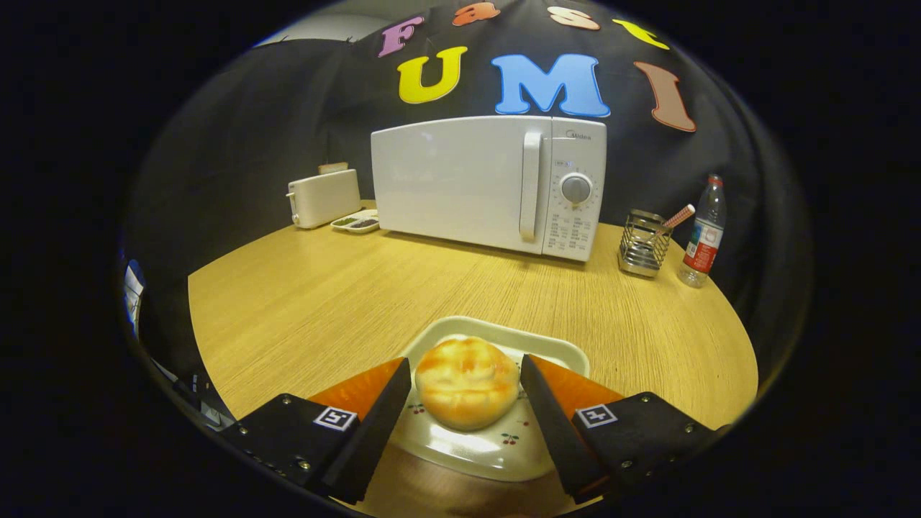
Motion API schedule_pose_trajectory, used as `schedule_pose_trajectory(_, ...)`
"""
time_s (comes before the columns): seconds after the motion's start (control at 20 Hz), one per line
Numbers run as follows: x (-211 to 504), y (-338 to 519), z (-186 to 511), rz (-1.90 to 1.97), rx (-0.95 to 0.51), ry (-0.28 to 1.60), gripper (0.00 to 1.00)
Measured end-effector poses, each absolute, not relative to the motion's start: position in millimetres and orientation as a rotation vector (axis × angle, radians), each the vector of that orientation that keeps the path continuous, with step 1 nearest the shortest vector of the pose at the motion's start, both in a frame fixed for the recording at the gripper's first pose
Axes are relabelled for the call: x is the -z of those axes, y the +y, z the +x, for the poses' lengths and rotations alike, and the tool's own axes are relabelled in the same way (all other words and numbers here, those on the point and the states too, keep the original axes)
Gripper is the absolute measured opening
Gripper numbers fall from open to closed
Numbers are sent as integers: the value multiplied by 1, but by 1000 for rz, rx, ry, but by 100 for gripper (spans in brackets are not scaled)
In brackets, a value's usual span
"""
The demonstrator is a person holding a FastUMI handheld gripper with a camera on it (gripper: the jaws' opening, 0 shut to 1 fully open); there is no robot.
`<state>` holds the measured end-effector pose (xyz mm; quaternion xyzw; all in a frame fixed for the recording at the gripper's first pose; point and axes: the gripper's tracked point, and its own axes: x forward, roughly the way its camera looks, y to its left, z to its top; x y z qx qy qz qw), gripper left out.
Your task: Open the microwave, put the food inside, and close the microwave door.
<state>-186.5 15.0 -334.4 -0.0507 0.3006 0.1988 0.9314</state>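
Note:
A white microwave (460, 180) stands at the back of the round wooden table (324, 302), its door shut and its upright handle (530, 185) beside the control panel with a dial (575, 188). A golden round bun (466, 383) lies on a pale plate (504, 338) with small cherry prints, near the table's front edge. My gripper (466, 365) is open and hovers low over the plate. The bun sits between my fingers with a narrow gap on each side. Neither finger visibly presses on it.
A white toaster (324, 196) and a small divided dish (356, 222) stand left of the microwave. To its right are a wire holder (642, 244) with a straw in it and a plastic bottle (704, 234). Bare tabletop lies between plate and microwave.

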Motion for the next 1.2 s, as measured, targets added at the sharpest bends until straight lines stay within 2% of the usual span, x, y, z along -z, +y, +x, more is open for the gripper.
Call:
schedule_pose_trajectory(0.3,295,28,-119,-75,-338,492,95)
schedule_pose_trajectory(0.75,289,17,-23,-6,-165,446,94)
schedule_pose_trajectory(1.0,291,18,24,-39,-111,407,86)
schedule_pose_trajectory(1.15,275,14,51,-59,-38,330,86)
schedule_pose_trajectory(1.2,269,10,55,-63,-7,308,84)
